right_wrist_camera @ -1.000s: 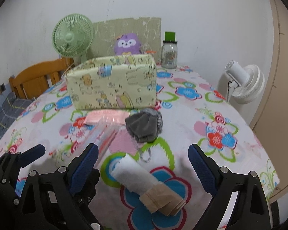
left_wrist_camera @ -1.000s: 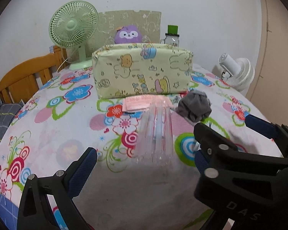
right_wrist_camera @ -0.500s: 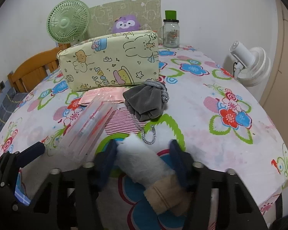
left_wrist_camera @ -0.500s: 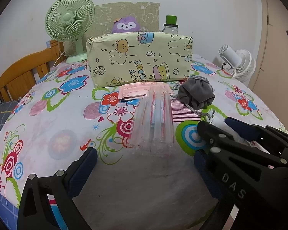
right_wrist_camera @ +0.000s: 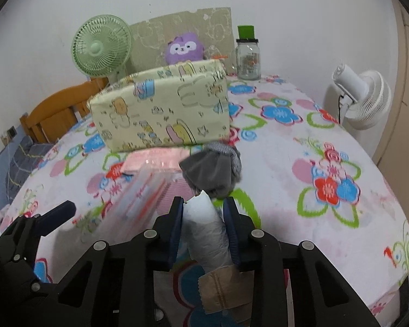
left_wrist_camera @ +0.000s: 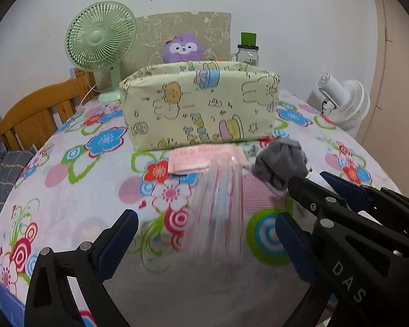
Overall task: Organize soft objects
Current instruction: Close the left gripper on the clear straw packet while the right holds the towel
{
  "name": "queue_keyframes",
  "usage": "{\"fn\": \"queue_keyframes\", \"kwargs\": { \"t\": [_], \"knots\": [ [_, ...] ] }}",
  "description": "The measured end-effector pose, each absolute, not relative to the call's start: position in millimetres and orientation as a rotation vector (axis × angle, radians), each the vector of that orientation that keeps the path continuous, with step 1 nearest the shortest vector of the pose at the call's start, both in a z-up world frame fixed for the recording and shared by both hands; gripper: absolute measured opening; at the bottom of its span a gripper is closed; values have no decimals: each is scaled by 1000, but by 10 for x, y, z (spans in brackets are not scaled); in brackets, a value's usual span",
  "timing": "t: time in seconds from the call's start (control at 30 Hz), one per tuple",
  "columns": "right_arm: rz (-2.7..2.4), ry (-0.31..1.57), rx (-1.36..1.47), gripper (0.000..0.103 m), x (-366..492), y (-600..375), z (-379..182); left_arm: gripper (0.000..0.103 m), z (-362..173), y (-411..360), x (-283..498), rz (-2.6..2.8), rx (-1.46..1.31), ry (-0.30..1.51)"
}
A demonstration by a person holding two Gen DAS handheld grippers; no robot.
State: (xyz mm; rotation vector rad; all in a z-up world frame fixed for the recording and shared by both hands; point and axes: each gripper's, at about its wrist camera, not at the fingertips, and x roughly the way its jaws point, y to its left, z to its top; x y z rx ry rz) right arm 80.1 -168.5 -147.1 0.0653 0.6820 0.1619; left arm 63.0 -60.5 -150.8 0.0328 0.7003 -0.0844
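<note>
Squeezing down right now: our right gripper [right_wrist_camera: 203, 218] is closing its jaws on the white rolled cloth [right_wrist_camera: 207, 234], pads pressing both sides, tan end trailing toward 6 o'clock. So we're at the grab step. Just past it at 12 sits the grey drawstring pouch [right_wrist_camera: 211, 170], then the yellow cartoon-print fabric bin [right_wrist_camera: 161, 111] further back. Our left gripper [left_wrist_camera: 203, 230] hangs wide open and empty. Next up, probably lifting the roll clear and carrying it over the pouch to the bin.

both grippers are matte black plastic frames with triangular cut-outs and round silver screws. the left gripper [left_wrist_camera: 203, 230] carries dark blue padded fingers [left_wrist_camera: 117, 241]. the right gripper [right_wrist_camera: 204, 212] shows white "das" lettering in the left wrist view.
</note>
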Motion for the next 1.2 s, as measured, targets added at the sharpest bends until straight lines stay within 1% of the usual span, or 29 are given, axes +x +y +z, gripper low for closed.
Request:
{"fn": "queue_keyframes", "kwargs": {
  "t": [0.23, 0.4, 0.57, 0.6, 0.67, 0.7, 0.77, 0.83, 0.9, 0.97, 1.2],
  "knots": [
    [155, 665, 63, 33, 949, -1673, -1372, 100, -1436, -673, 810, -87, 49, 695],
    [147, 678, 83, 33, 1082, -1703, -1392, 94, -1453, -683, 944, -83, 42, 711],
    [143, 698, 80, 33, 1171, -1700, -1446, 77, -1530, -669, 1028, -112, 14, 751],
    [143, 700, 81, 33, 1178, -1697, -1455, 75, -1544, -668, 1034, -120, 10, 759],
    [141, 700, 81, 33, 1185, -1689, -1468, 65, -1569, -666, 1041, -129, 3, 774],
    [140, 701, 82, 33, 1188, -1687, -1471, 63, -1583, -662, 1047, -139, -4, 786],
    [138, 701, 84, 33, 1194, -1683, -1473, 52, -1609, -660, 1051, -150, -10, 804],
    [137, 702, 83, 33, 1192, -1681, -1474, 46, -1618, -649, 1041, -145, -10, 805],
    [136, 702, 83, 33, 1191, -1684, -1478, 44, -1618, -642, 1027, -149, -7, 806],
    [135, 703, 83, 33, 1190, -1682, -1479, 39, -1618, -637, 1010, -144, 3, 804],
    [125, 707, 78, 33, 1143, -1670, -1476, 31, -1573, -586, 937, -146, -19, 804]
  ]
}}
